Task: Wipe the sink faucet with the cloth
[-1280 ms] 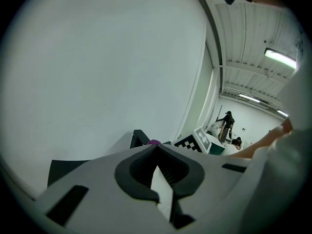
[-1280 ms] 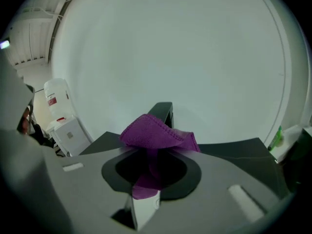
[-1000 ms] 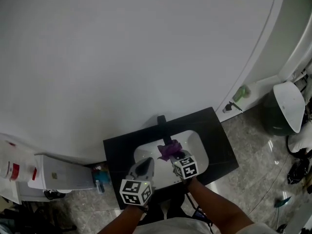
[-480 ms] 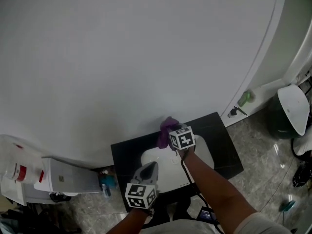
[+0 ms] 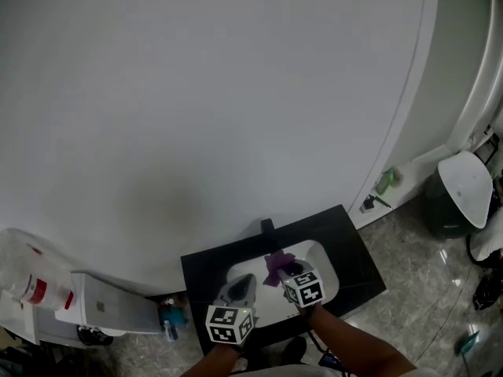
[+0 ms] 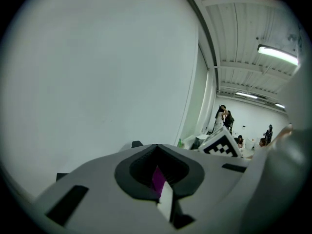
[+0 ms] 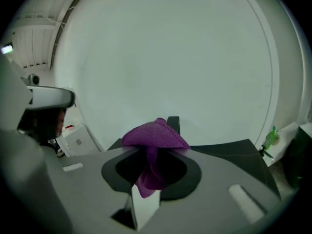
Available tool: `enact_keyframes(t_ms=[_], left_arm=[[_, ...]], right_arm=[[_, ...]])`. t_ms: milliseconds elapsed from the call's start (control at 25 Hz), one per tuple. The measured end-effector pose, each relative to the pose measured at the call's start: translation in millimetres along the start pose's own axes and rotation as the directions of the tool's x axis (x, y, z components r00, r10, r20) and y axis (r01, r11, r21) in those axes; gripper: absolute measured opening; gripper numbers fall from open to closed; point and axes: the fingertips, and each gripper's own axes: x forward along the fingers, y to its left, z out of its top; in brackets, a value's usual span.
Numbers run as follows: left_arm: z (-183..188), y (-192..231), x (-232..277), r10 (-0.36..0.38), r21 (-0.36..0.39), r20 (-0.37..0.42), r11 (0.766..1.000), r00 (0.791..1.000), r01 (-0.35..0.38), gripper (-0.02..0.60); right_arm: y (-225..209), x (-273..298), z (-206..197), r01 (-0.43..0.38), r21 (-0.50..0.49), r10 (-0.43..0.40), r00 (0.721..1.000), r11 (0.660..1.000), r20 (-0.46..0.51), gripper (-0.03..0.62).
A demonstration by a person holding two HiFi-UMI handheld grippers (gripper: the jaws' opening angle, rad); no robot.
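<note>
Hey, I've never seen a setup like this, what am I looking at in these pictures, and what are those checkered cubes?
No robot here: a person holds a claw in each hand, and the checkered cubes are part of those claws. One picture comes from a camera on the person's head, looking down; the other two cameras ride on the claws. Below is a white sink set in a black counter, with a black faucet at the back. The right claw is clamped on a purple cloth near the faucet. The left claw is closed beside it.
</note>
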Motion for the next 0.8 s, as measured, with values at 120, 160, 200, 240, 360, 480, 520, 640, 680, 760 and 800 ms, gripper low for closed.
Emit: enact_keyframes(t_ms=[120,160,200,240,360,480,520,640,680,760,800], left_arm=[[26,-10,-10,0.002,0.016,0.04,1.0,0.999,-0.002,0.005],[36,-14,-14,0.002,0.02,0.058,1.0,0.998,-0.004,0.005],[47,-17,-18,0.003,0.023,0.079,1.0,0.997,-0.005,0.005],[57,-21,-22,0.004,0.026,0.1,1.0,0.995,-0.007,0.005],[86,-30,-36,0.002,0.037,0.161,0.999,0.987,-0.008,0.005],[108,-38,-45,0.006,0.046,0.208,0.999,0.978,-0.016,0.005],[113,-39,-47,0.011,0.046,0.217,0.999,0.976,-0.021,0.005],[120,-41,-53,0.021,0.048,0.234,0.998,0.972,-0.033,0.005],[121,-42,-56,0.024,0.053,0.243,0.998,0.97,-0.037,0.005],[124,-43,-60,0.028,0.066,0.259,0.997,0.966,-0.046,0.005],[124,-43,-61,0.028,0.068,0.261,0.997,0.965,-0.048,0.005]], right_arm=[[19,-46,33,-0.003,-0.027,0.005,0.997,1.0,0.078,0.075],[24,-61,47,0.001,-0.036,0.003,0.994,0.999,0.112,0.075],[29,-77,62,0.009,-0.046,-0.002,0.989,0.999,0.148,0.075],[33,-92,78,0.019,-0.055,-0.009,0.982,0.998,0.187,0.075],[44,-129,119,0.048,-0.062,-0.029,0.958,0.997,0.284,0.075],[51,-154,148,0.065,-0.064,-0.039,0.936,0.996,0.35,0.075],[53,-159,154,0.068,-0.063,-0.041,0.93,0.996,0.365,0.075],[60,-164,155,0.064,-0.052,-0.04,0.924,0.997,0.379,0.075],[62,-164,153,0.063,-0.048,-0.04,0.925,0.997,0.379,0.075],[63,-164,149,0.064,-0.043,-0.043,0.925,0.997,0.378,0.075],[63,-165,148,0.067,-0.045,-0.045,0.924,0.997,0.379,0.075]])
